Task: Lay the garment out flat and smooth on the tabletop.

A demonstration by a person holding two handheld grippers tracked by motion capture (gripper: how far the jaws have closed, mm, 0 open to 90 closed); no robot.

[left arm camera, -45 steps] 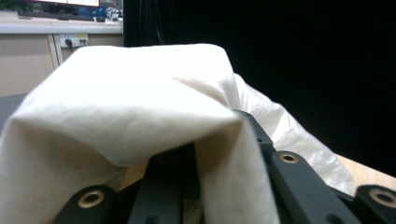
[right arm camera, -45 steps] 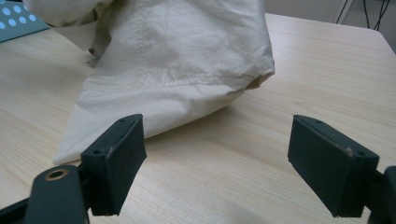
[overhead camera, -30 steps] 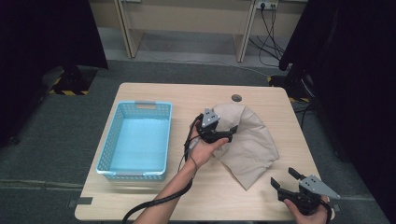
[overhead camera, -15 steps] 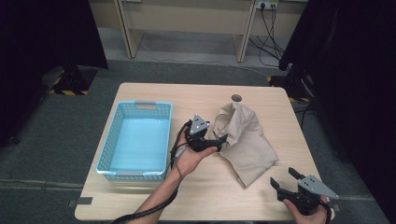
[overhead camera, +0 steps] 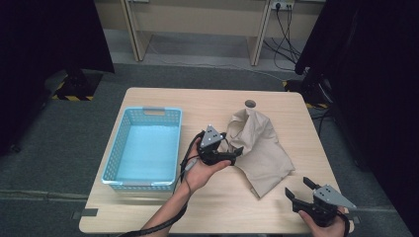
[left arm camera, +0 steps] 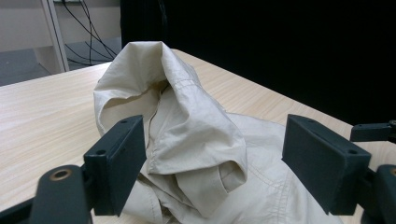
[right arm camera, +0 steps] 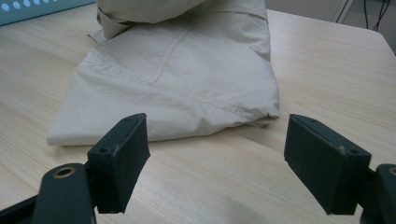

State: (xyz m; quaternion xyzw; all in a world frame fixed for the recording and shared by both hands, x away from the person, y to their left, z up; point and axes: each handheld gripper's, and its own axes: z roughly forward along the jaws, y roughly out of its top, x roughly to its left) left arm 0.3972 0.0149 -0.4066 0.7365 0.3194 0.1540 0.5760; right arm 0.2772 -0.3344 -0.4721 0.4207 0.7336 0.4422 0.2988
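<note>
A beige cloth (overhead camera: 262, 148) lies crumpled on the right half of the wooden table (overhead camera: 222, 207), its upper end bunched into a raised fold (left arm camera: 159, 70). My left gripper (overhead camera: 231, 145) sits at the cloth's left edge, open. Its jaws have just been closing a little, and the fold stands between them, but the pads do not press on it. My right gripper (overhead camera: 299, 188) rests at the table's front right corner, open, with nothing between its fingers. It points at the cloth's near hem (right arm camera: 187, 84).
A light blue plastic basket (overhead camera: 114, 148) with nothing in it stands on the left half of the table, and its wall shows at the far left in the right gripper view (right arm camera: 37, 7). A round cable hole (overhead camera: 250, 103) is near the back edge. Dark curtains flank the table.
My left gripper has shifted a little left toward the basket. The cloth's upper end, flatter a second ago, is now bunched up and drawn left. The right gripper has not moved.
</note>
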